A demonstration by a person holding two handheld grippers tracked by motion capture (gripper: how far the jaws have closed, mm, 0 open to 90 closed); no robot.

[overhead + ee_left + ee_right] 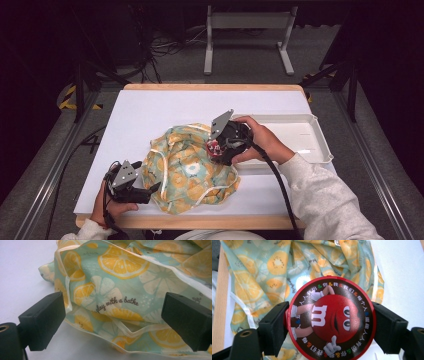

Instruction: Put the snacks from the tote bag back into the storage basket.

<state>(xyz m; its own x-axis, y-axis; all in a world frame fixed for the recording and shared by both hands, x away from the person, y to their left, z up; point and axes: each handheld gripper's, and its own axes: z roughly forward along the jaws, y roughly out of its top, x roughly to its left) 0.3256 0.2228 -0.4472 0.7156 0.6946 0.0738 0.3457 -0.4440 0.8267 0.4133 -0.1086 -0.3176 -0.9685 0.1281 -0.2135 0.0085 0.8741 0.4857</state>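
Observation:
A crumpled cloth bag (187, 172) printed with orange and lemon slices on pale green, trimmed with white cord, lies in the middle of the white table. My left gripper (151, 190) sits open at the bag's lower left edge. In the left gripper view (113, 320) the jaws stand wide apart, one on each side of a fold of the bag (117, 285). My right gripper (216, 149) hovers over the bag's upper right part, shut on a round red candy tin (330, 317) with a red cartoon figure on its lid. The bag (262, 270) lies beneath the tin.
A shallow white tray (320, 145) stands at the table's right side, just behind my right hand. The white table top (140, 112) has a wooden edge along the front and back. On the floor beyond the table are cables and a metal stand.

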